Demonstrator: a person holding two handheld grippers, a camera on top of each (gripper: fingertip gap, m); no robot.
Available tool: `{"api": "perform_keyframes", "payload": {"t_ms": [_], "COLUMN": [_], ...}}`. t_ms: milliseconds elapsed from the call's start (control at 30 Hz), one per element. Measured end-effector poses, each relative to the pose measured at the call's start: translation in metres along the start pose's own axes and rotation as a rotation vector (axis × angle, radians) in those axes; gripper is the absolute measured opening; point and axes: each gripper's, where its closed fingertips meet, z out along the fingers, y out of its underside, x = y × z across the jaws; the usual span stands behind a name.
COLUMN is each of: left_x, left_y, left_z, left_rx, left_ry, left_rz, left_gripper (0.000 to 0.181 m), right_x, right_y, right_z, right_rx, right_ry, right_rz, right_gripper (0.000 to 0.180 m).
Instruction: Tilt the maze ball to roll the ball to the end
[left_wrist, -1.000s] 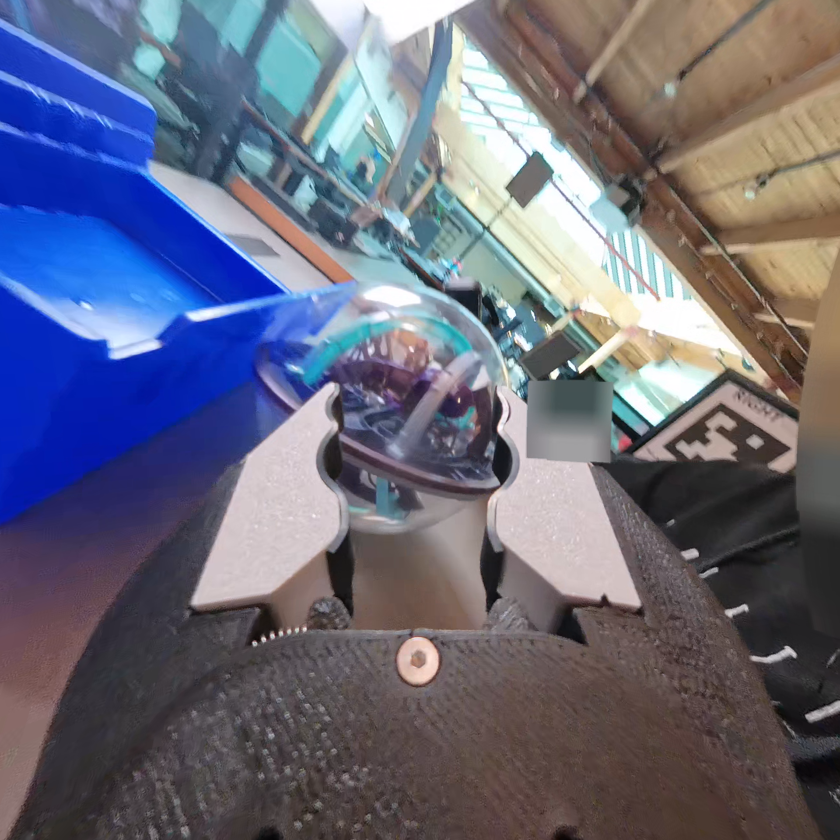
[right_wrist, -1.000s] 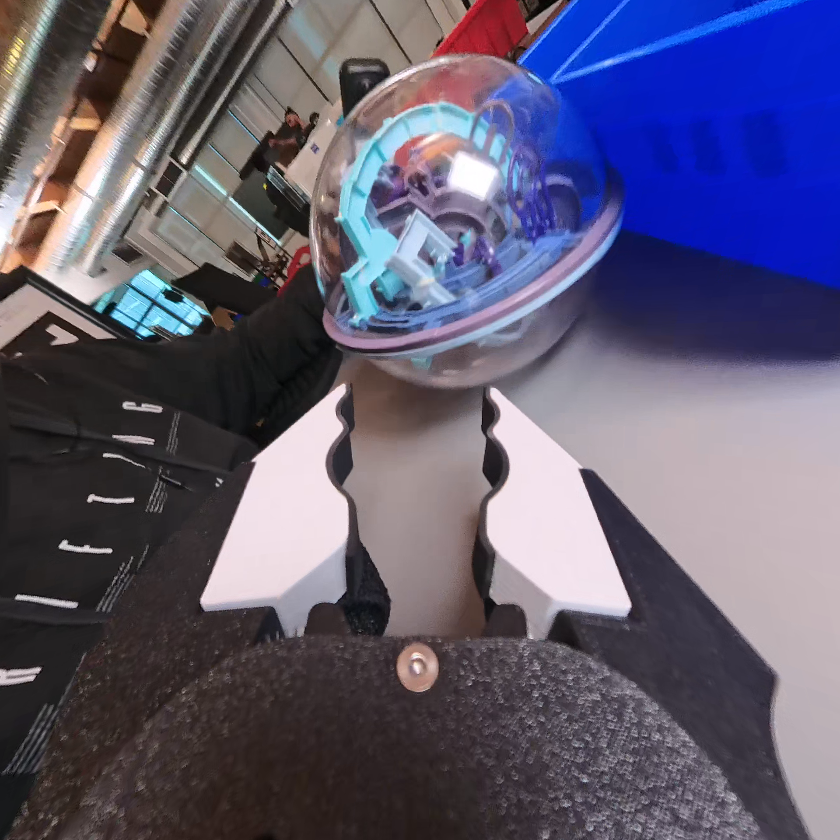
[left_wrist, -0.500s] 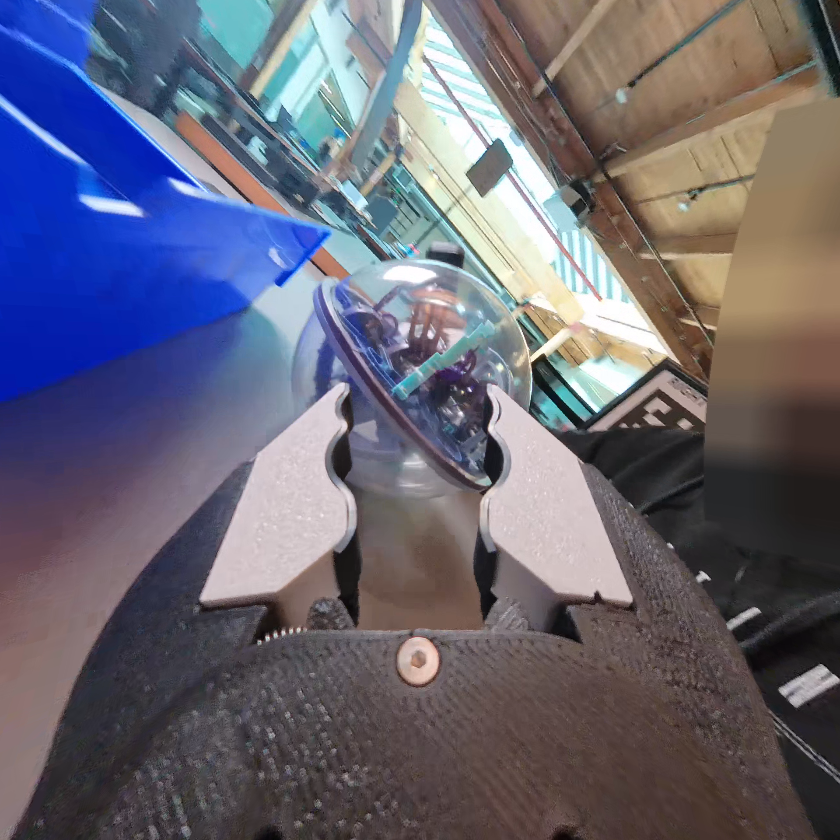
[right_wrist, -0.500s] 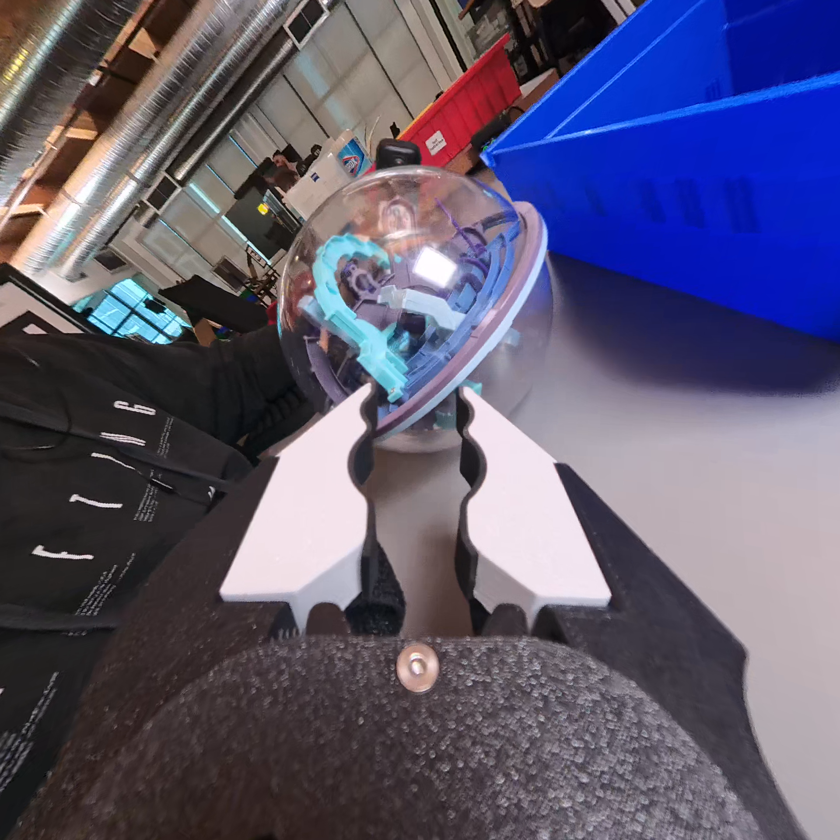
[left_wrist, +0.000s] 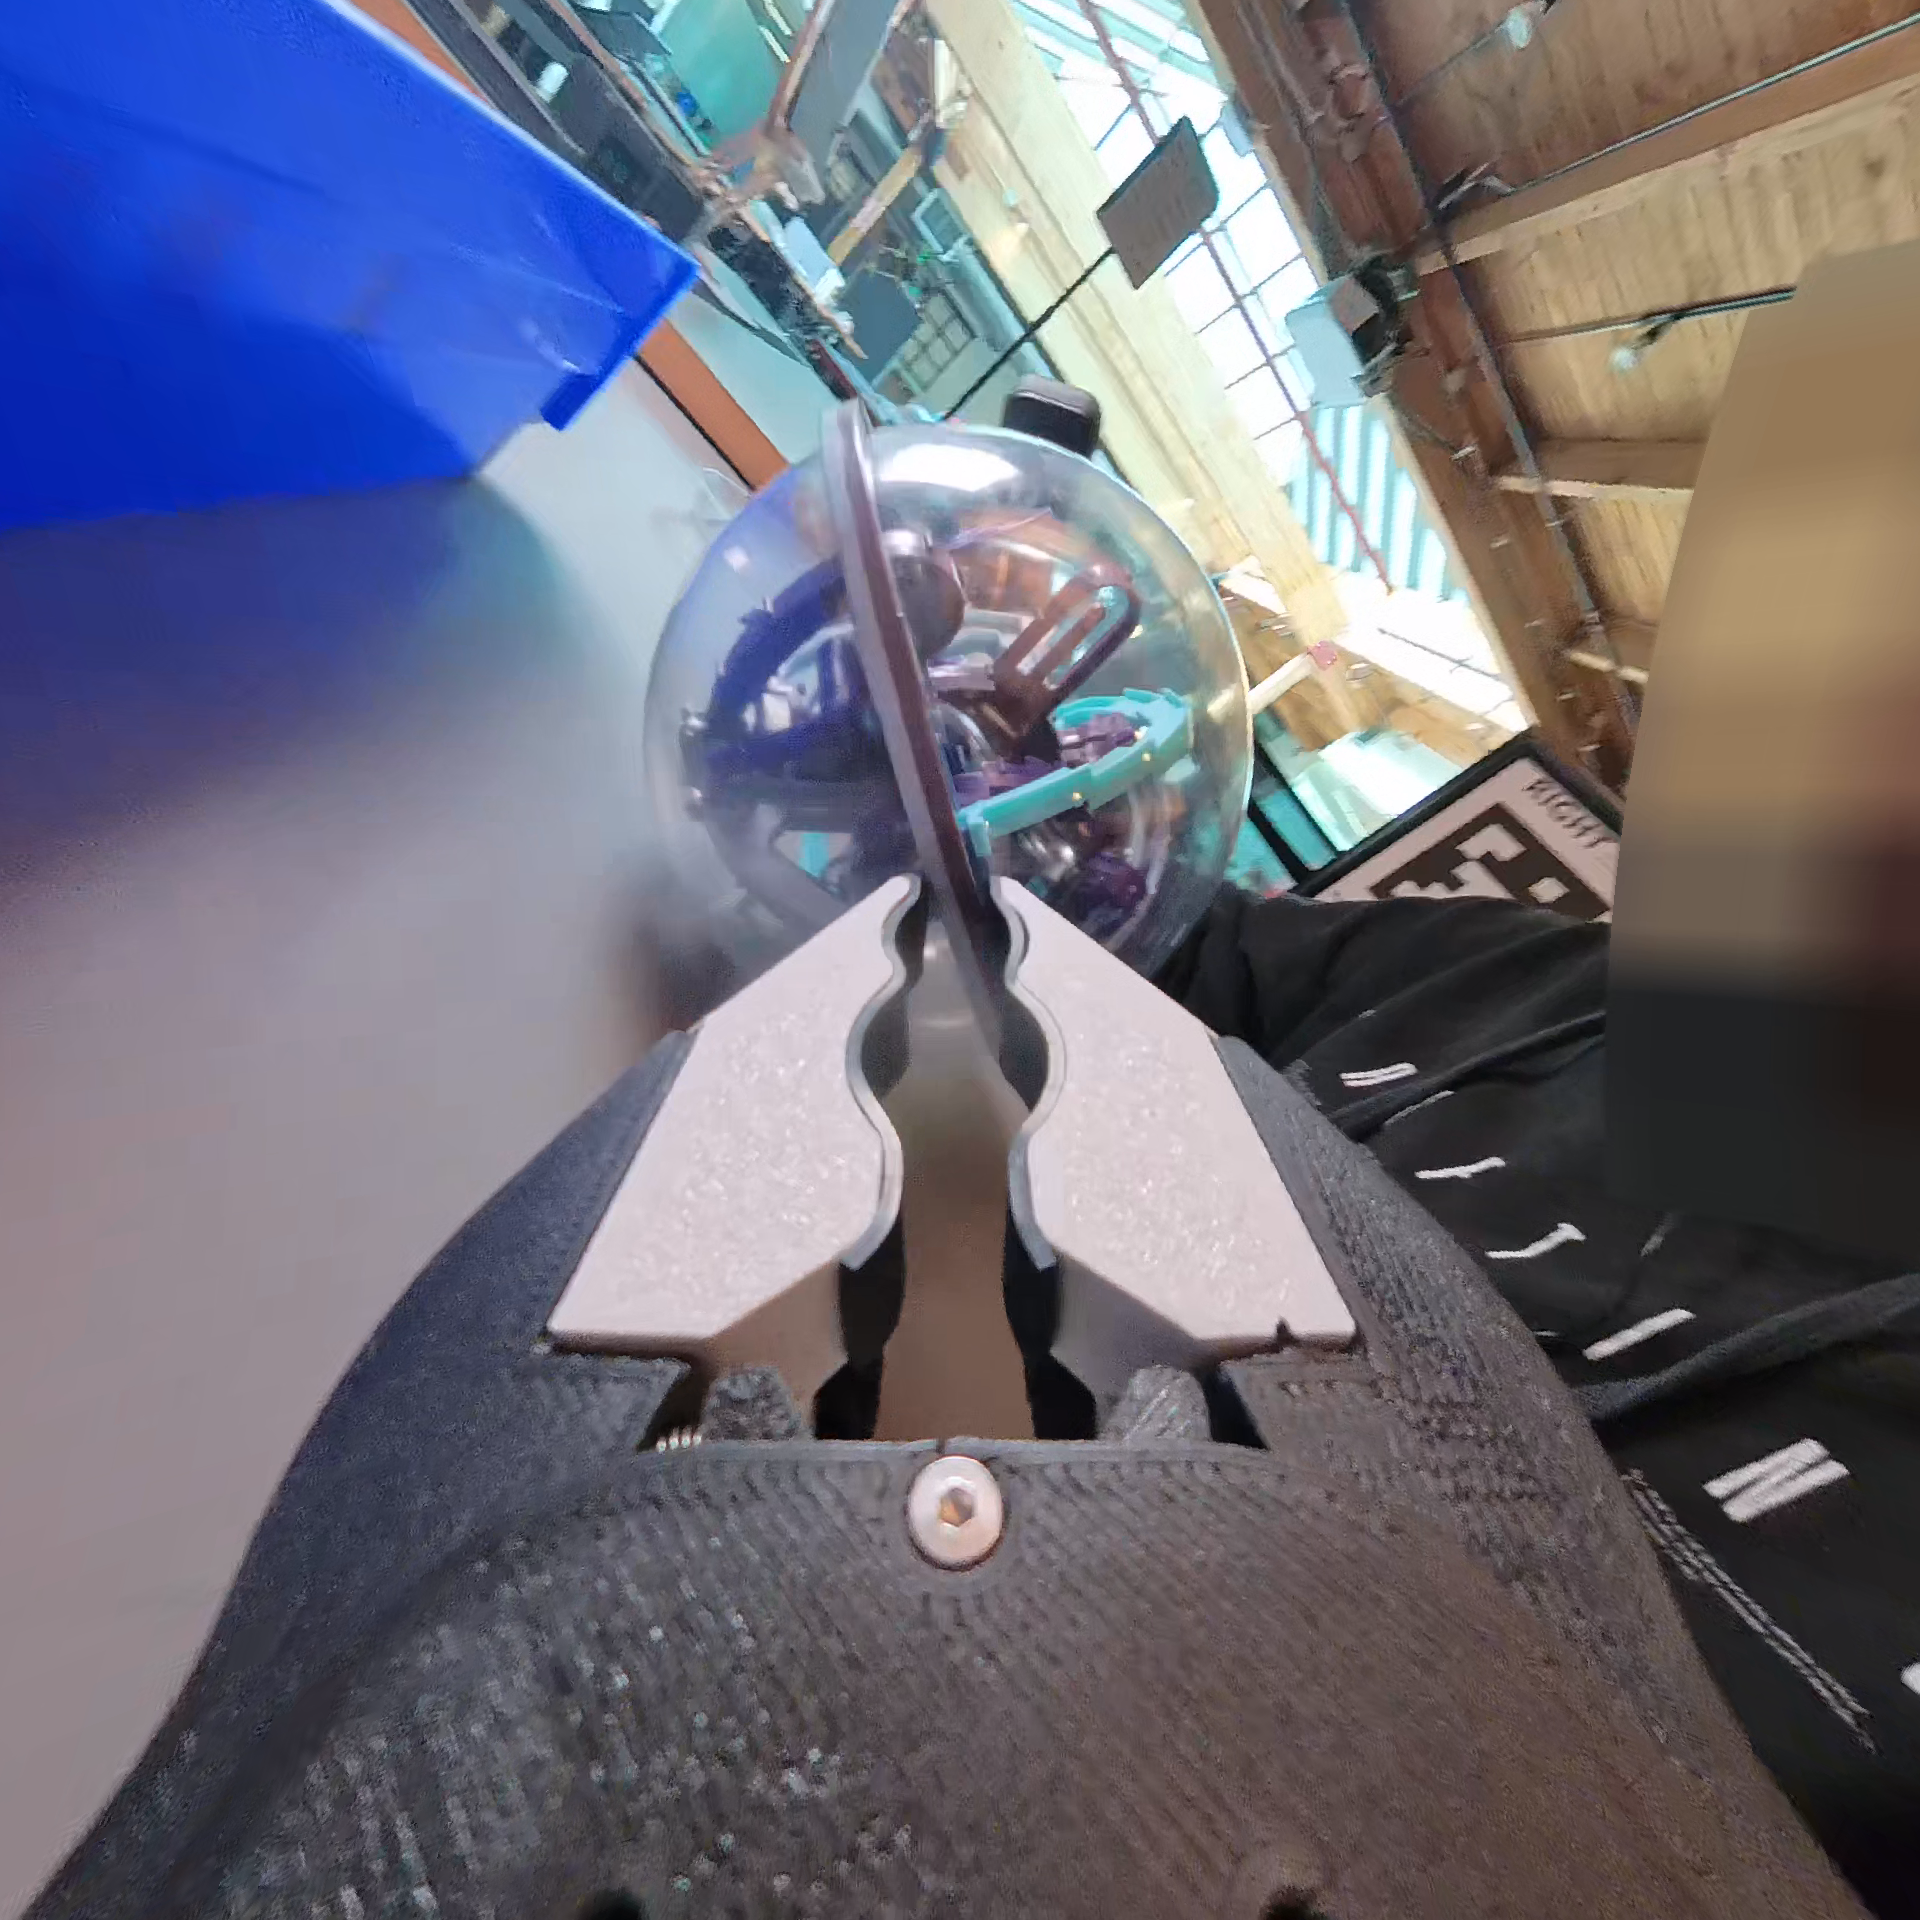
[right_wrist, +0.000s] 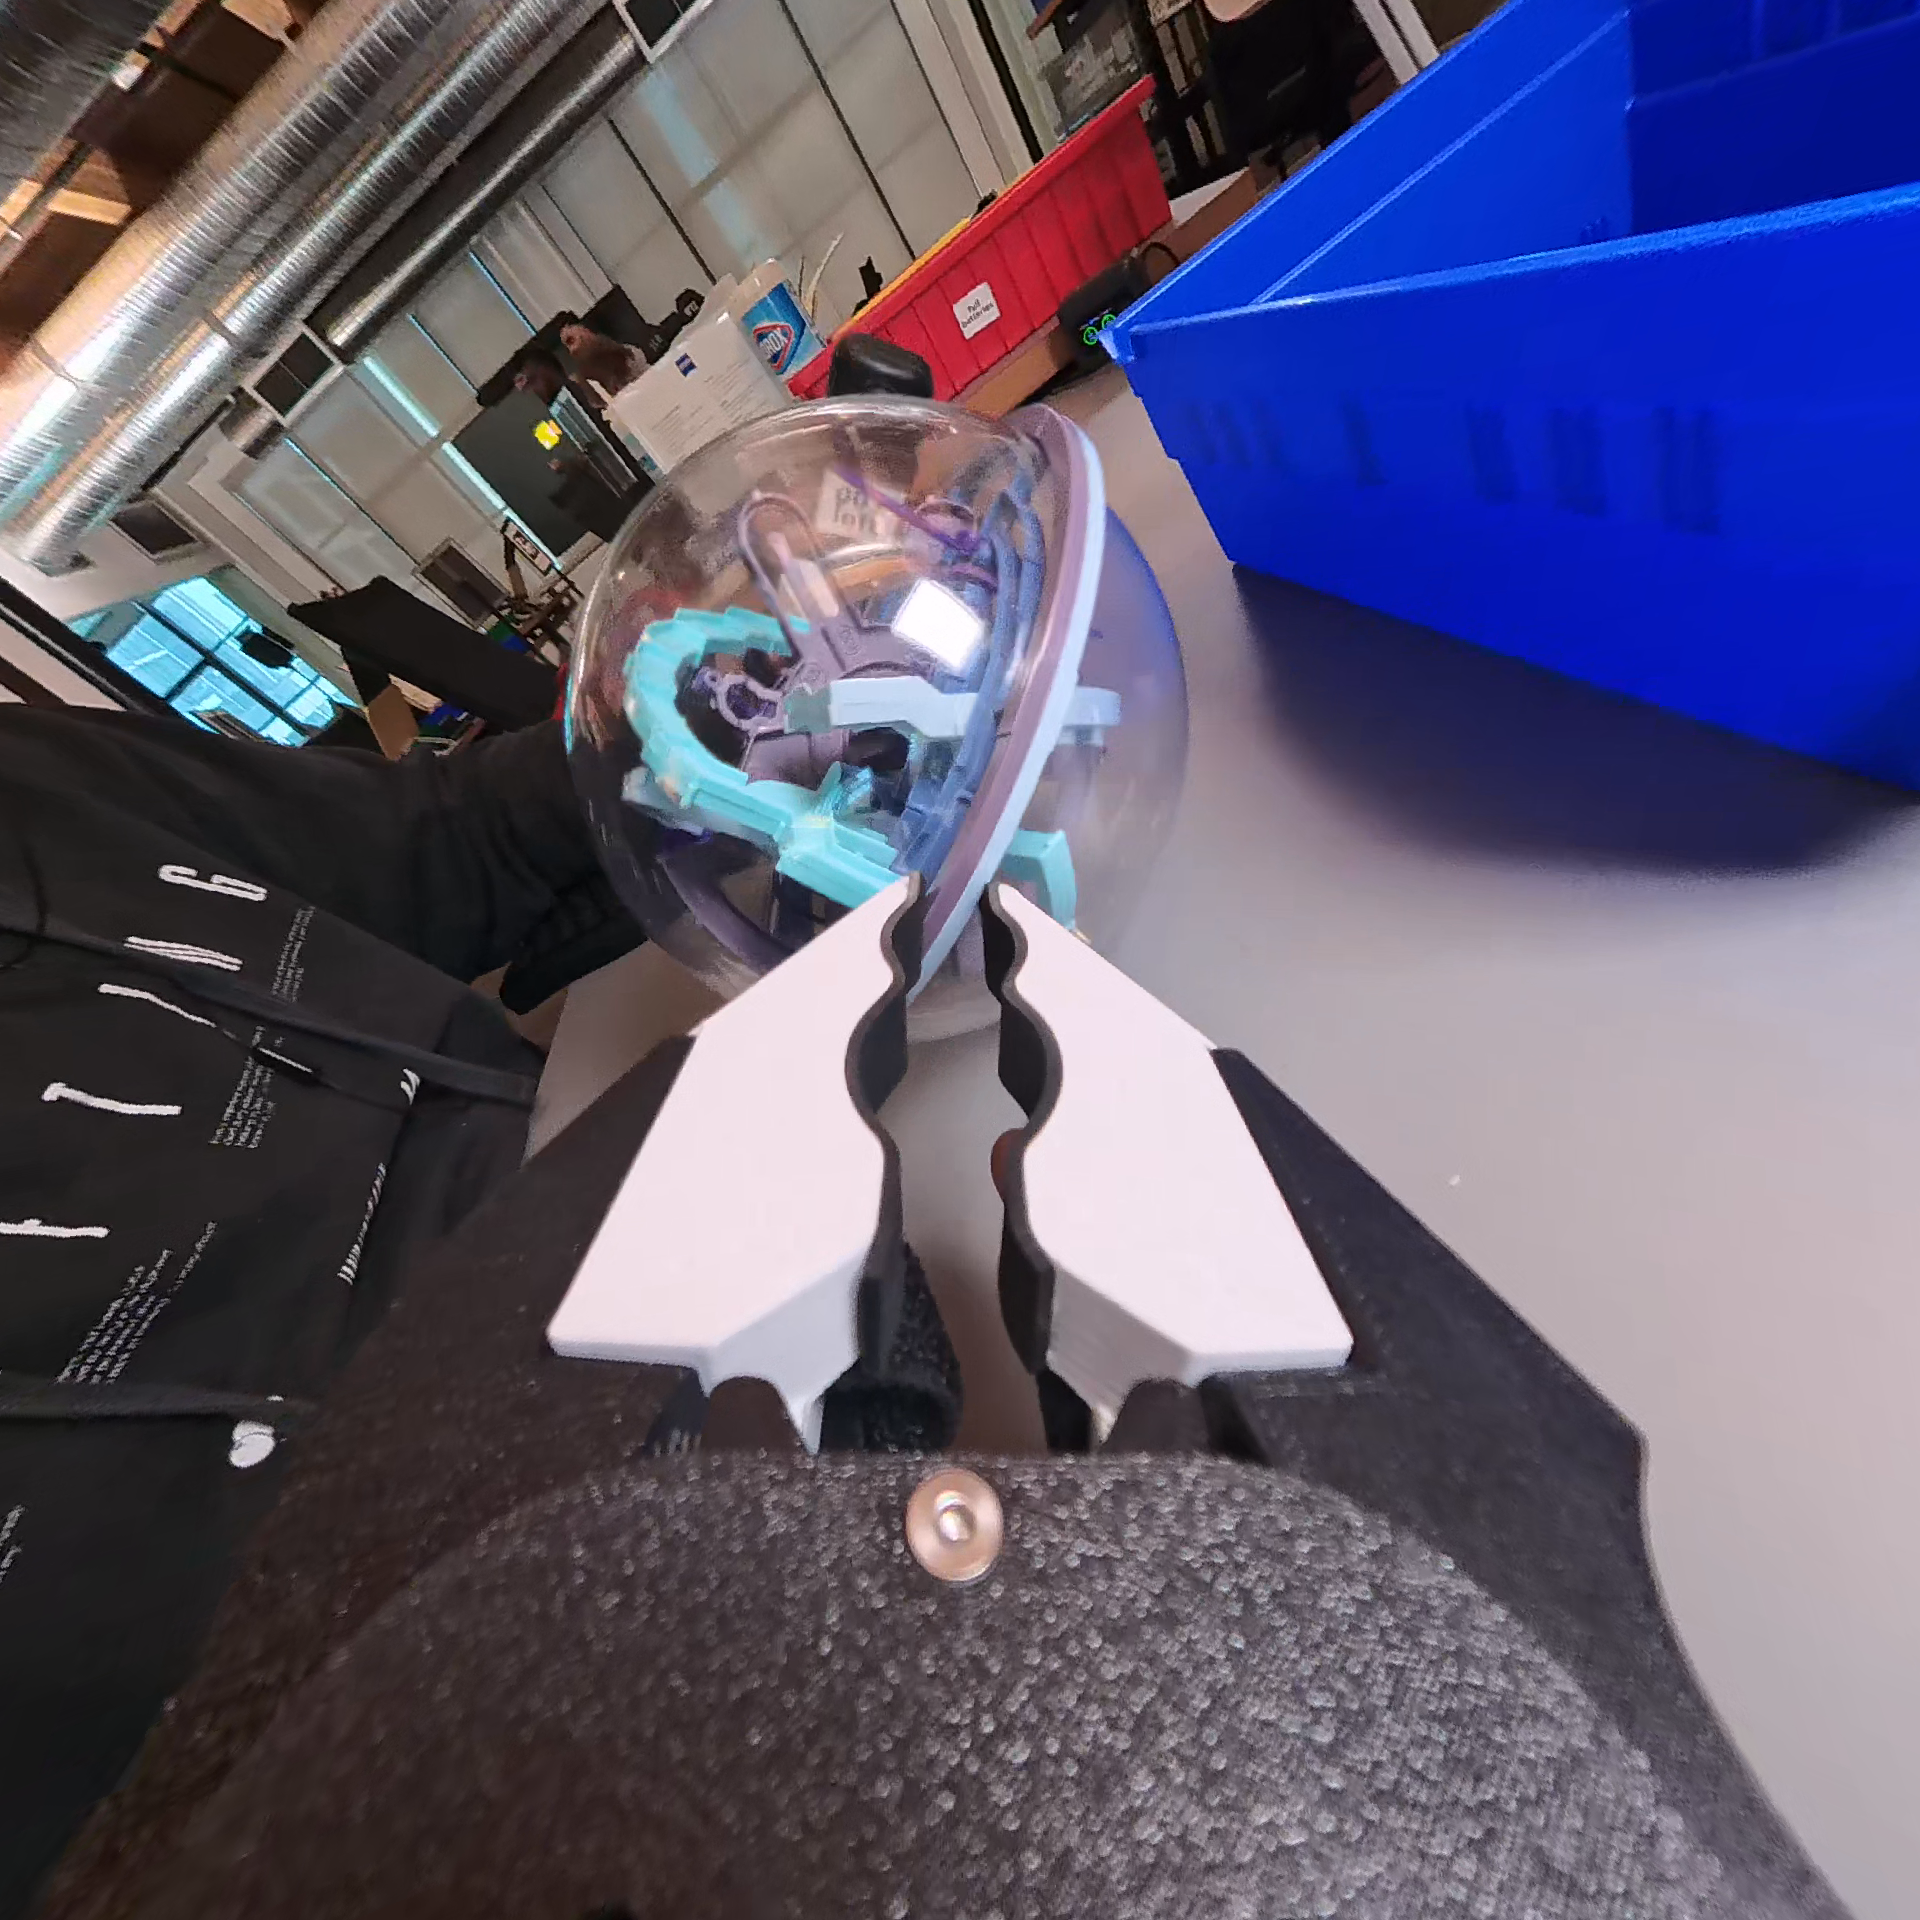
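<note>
The maze ball (left_wrist: 1049, 665) is a clear sphere with teal and purple tracks inside and a purple rim around its middle. It also shows in the right wrist view (right_wrist: 810, 665). The rim stands nearly upright, leaning a little. My left gripper (left_wrist: 958, 902) is shut on the lower edge of the rim. My right gripper (right_wrist: 951, 902) is shut on the rim from the opposite side. The ball sits low over the grey table (right_wrist: 1558, 1091); I cannot tell whether it touches. I cannot pick out the small ball inside.
A large blue bin (left_wrist: 260, 291) stands on the table just beyond the ball, and shows in the right wrist view (right_wrist: 1558, 436). A person in black clothing (right_wrist: 208, 1039) is close beside the ball (left_wrist: 1558, 1143). A red bin (right_wrist: 1018, 249) stands far back.
The ball has turned, its rim going from near level to near upright. Both grippers have narrowed onto the rim; a second ago the right one was open, short of the ball.
</note>
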Motion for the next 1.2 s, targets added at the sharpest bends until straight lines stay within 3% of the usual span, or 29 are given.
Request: {"api": "perform_keyframes", "payload": {"t_ms": [233,700,1100,1200], "left_x": [0.005,-0.012,-0.02,-0.022], "left_y": [0.003,-0.01,-0.014,-0.014], "left_z": [0.001,0.004,0.001,0.0], "left_rx": [0.013,0.106,0.124,0.127], "left_ry": [-0.04,-0.043,-0.017,-0.027], "left_rz": [0.062,-0.277,-0.336,-0.343], "left_gripper": [0.006,0.006,0.006,0.006], "right_x": [-0.001,0.013,0.008,0.008], "right_y": [-0.001,-0.01,-0.012,-0.009], "right_z": [0.0,-0.003,0.0,0.002], "right_rx": [0.012,0.114,0.13,0.107], "right_ry": [0.024,-0.058,-0.101,-0.098], "right_rz": [-0.005,0.395,0.409,0.406], "right_gripper": [0.006,0.006,0.007,0.014]}}
